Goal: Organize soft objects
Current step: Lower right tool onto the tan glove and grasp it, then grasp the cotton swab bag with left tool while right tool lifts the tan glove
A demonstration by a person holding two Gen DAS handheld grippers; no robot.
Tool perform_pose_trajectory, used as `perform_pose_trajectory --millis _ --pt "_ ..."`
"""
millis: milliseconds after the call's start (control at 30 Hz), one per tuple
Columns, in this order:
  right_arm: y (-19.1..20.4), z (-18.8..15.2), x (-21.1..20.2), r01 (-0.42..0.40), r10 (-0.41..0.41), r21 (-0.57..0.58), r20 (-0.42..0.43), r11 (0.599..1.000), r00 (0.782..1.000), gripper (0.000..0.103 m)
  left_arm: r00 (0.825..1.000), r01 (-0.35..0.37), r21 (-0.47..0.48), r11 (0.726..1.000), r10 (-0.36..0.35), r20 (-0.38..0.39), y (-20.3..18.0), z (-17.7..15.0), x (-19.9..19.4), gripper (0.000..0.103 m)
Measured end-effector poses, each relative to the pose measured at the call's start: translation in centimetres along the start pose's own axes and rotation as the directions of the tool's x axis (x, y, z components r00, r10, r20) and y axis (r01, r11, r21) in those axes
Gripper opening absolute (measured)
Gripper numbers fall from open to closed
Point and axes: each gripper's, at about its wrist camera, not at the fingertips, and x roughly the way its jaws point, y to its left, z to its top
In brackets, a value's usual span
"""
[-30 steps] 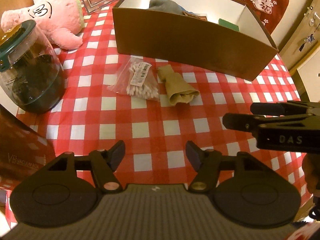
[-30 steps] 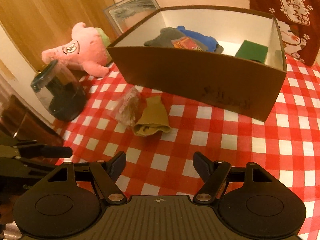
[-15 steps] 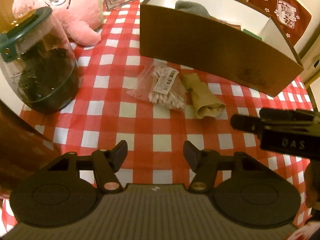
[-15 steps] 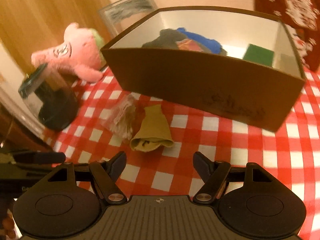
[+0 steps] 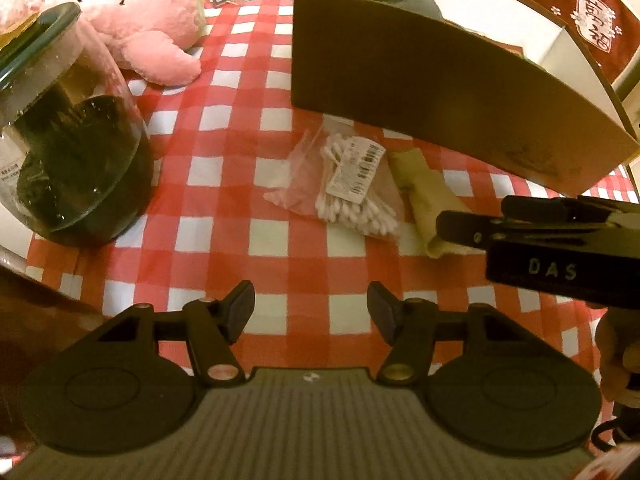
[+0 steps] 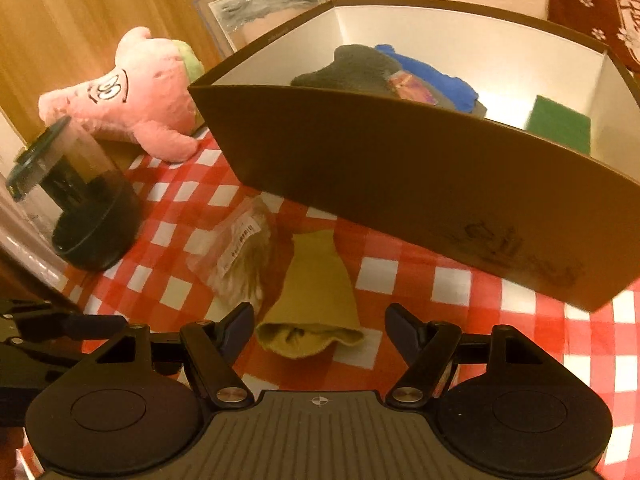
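A tan cloth pouch (image 6: pixel 316 280) lies on the checked tablecloth in front of the brown box (image 6: pixel 400 200). Its open end faces my right gripper (image 6: pixel 320 322), which hovers open just above and before it. Beside the pouch, to its left, lies a clear bag of cotton swabs (image 5: pixel 348 196). My left gripper (image 5: pixel 311 308) stands open over bare cloth, a little short of that bag. In the left wrist view the right gripper (image 5: pixel 472 216) reaches in from the right over the pouch (image 5: pixel 424 192). A pink plush toy (image 6: pixel 132 92) lies at the far left.
The box holds a grey cloth (image 6: pixel 352 68), a blue cloth (image 6: pixel 432 76) and a green sponge (image 6: pixel 560 124). A lidded glass jar (image 5: pixel 68 160) with dark contents stands at the left. A framed picture (image 6: pixel 264 4) leans behind the plush. A brown object fills the near left corner.
Both grippers have moved forward and down toward the swab bag and the tan pouch. The right gripper now covers the pouch's near end in the left wrist view. Nothing was grasped.
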Motion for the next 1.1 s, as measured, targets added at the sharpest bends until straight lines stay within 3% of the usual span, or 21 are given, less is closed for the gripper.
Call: perform_pose_trajectory --millis 100,167,300,567,767,1000,1100 --pt "0.3 0.3 1.0 0.008 -0.008 -0.019 -0.009 1.0 1.0 0.066 1.0 -0.006 0.006 1.0 0.006 0.014 0.2 0.3 0.2 0.06" --pt "0.4 0.5 1.7 0.006 -0.007 -0.024 -0.02 1.0 1.0 0.056 1.0 -0.005 0.011 1.0 0.004 0.02 0.2 0.5 0.2 0.061" --pt "0.3 0.6 2.6 0.015 -0.016 -0.037 -0.031 0.999 0.999 0.05 0.999 0.005 0.026 1.0 -0.006 0.035 0.2 0.7 0.3 0.062" --pt "-0.7 0.2 2.3 0.026 -0.027 -0.028 -0.03 0.999 0.999 0.015 0.995 0.069 0.055 0.996 -0.072 0.062 -0.5 1.6 0.7 0.063" --pt "-2.6 -0.1 1.4 0.078 -0.077 0.027 -0.035 0.997 0.996 0.014 0.989 0.116 0.075 0.99 -0.122 0.08 -1.2 2.9 1.8 0.063" --pt "-3.8 -0.1 0.9 0.07 -0.068 0.088 -0.032 0.994 0.997 0.014 0.989 0.126 0.054 0.991 -0.129 0.069 -1.2 4.7 4.0 0.063" --pt "-3.9 0.0 0.9 0.056 -0.052 0.1 -0.036 0.993 0.998 0.022 0.991 0.116 0.058 0.992 -0.12 0.063 -1.2 5.1 4.9 0.063"
